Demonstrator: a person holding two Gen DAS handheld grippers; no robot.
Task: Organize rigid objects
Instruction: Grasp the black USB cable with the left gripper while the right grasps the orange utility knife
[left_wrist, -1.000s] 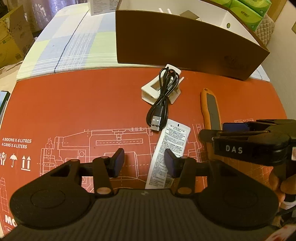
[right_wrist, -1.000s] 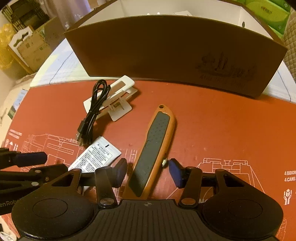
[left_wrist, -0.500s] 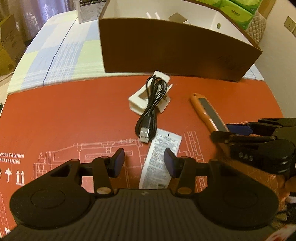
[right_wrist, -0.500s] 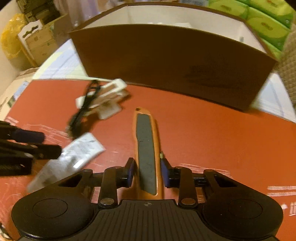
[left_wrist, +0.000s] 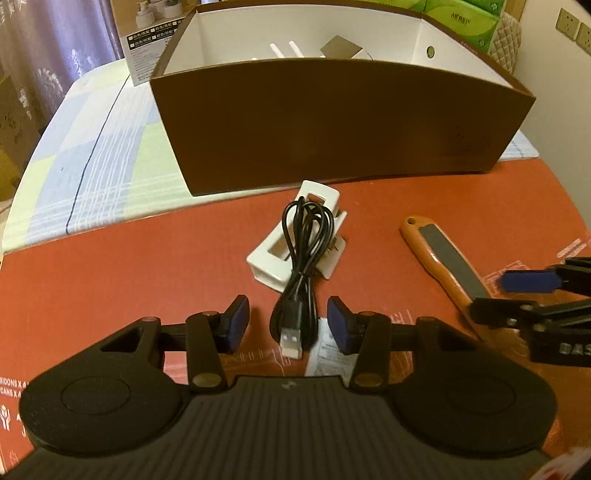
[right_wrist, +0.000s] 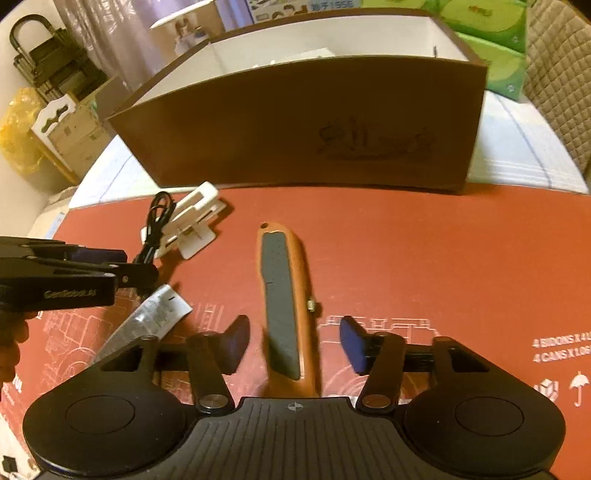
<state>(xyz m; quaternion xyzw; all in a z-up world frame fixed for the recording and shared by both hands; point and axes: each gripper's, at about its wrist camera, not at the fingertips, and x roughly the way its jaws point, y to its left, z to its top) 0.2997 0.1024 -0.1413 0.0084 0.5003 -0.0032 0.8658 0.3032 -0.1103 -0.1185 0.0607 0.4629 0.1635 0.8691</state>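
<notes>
My right gripper (right_wrist: 291, 341) is opening, its pads standing clear either side of the orange utility knife (right_wrist: 282, 295), whose long axis is running straight up the frame's middle toward the brown box (right_wrist: 295, 125). My left gripper (left_wrist: 288, 325) is sitting spread around the black USB cable (left_wrist: 301, 266). The knife's near end is disappearing under my gripper body; the box contents are mostly hidden.

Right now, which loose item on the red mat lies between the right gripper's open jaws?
The orange utility knife. The black USB cable, white clip and printed sachet all lie further left.
</notes>
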